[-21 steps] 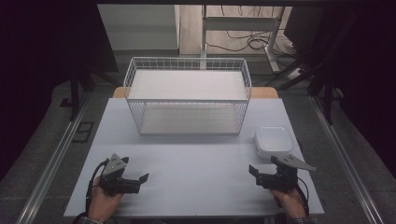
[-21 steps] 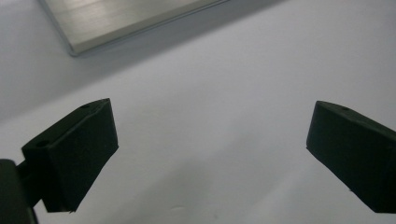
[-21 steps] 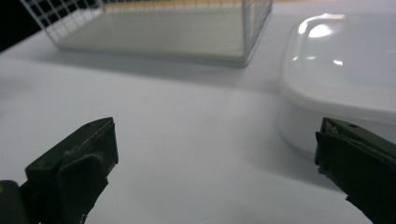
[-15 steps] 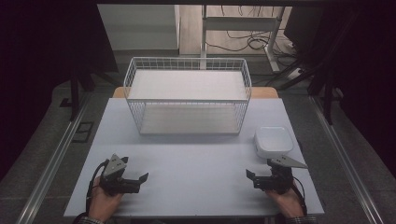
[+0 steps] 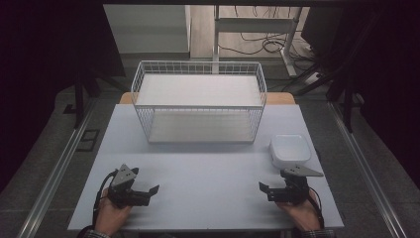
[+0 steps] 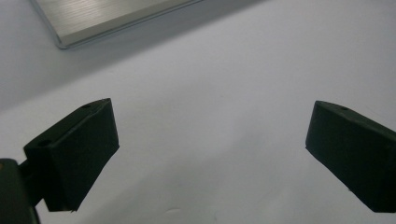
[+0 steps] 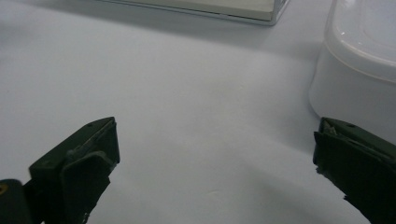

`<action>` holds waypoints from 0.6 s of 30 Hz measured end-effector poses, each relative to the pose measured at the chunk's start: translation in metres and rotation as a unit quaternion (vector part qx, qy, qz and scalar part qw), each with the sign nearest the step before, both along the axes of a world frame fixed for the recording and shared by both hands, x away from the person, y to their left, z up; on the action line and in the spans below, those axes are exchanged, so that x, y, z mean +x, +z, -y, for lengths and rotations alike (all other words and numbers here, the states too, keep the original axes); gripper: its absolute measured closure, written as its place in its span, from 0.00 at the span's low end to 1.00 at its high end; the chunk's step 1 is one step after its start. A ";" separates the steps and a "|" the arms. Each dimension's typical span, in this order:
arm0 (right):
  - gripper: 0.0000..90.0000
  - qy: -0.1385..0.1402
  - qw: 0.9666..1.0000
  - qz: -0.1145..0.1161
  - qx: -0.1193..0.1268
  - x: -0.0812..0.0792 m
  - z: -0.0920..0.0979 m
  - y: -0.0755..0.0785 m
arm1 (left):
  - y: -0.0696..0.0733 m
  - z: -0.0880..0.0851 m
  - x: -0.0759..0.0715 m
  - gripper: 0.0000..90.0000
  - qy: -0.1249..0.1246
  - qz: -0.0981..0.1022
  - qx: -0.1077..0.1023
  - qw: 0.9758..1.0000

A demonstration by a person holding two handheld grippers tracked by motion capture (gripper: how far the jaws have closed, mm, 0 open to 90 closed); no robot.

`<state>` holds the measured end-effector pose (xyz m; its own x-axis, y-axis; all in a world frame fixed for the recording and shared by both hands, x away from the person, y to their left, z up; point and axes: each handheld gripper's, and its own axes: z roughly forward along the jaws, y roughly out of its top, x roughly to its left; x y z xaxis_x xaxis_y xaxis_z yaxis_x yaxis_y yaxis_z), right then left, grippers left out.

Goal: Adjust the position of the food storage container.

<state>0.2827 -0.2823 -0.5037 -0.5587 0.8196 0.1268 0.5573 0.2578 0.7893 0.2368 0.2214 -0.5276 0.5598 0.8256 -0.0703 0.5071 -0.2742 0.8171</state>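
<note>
My left gripper [image 5: 151,191] lies low over the white table [image 5: 208,168] near its front left, held by a hand, with the jaws pointing right. In the left gripper view the left gripper [image 6: 210,154] is open, with bare table between the jaws. My right gripper [image 5: 264,189] sits at the front right, jaws pointing left, just in front of a white lidded container [image 5: 289,148]. In the right gripper view the right gripper [image 7: 215,168] is also open and holds nothing. The white container [image 7: 359,56] stands beside its right jaw, apart from it.
A white wire basket [image 5: 198,106] stands at the back middle of the table; a corner of the basket's base [image 6: 107,18] appears in the left gripper view. Dark floor, table legs and cables lie beyond the table's far edge.
The right gripper has shifted slightly left and toward the table's front edge. The left gripper has stayed where it was.
</note>
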 end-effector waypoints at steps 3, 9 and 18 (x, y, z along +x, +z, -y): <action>0.05 -0.002 1.000 -0.003 -0.004 0.000 0.000 0.001 | 0.000 0.002 -0.001 0.02 -0.007 0.001 0.011 1.000; 0.32 -0.014 1.000 0.010 -0.016 0.002 0.006 0.015 | 0.000 0.003 -0.001 0.02 -0.006 0.001 0.013 1.000; 0.66 -0.022 0.999 0.036 -0.019 0.012 0.023 0.029 | 0.000 0.005 -0.001 0.02 -0.008 0.003 0.021 1.000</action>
